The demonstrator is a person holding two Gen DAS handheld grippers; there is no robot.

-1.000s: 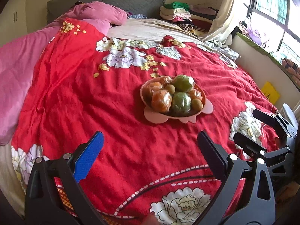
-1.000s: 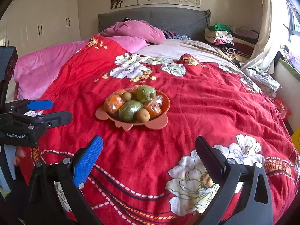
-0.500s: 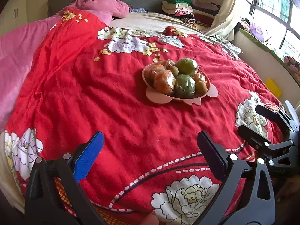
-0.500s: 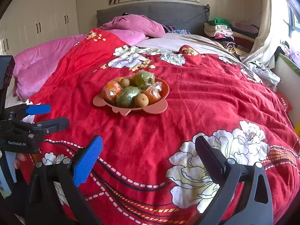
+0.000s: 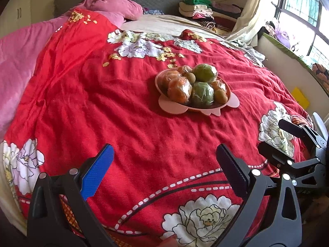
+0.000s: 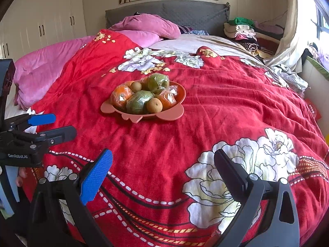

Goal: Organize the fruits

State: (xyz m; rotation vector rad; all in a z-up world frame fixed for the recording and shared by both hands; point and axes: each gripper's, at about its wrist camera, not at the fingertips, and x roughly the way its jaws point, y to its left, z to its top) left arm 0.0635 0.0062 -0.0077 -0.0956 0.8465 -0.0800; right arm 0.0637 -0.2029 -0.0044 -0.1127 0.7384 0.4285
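Pink plate (image 5: 170, 106) near the middle of the bed, on a red flowered blanket (image 5: 102, 107), piled with fruit. Two green fruits (image 5: 201, 93) wrapped in clear film, one behind the other. Wrapped orange fruits (image 5: 179, 88) beside them, on the left side of the plate in the left wrist view. Small brown round fruits (image 5: 220, 96) between the bigger ones and at the plate's right edge. All fruit inside the plate, none on the blanket.

Left gripper (image 5: 164, 168) low over the near part of the blanket, well apart from the plate, jaws spread wide, nothing between them. Right gripper (image 6: 162, 170) the same: wide, empty, near the foot of the bed.

Pink pillow (image 6: 148, 25) against the grey headboard (image 6: 185, 10). Folded clothes (image 6: 240, 30) stacked at the far right corner.
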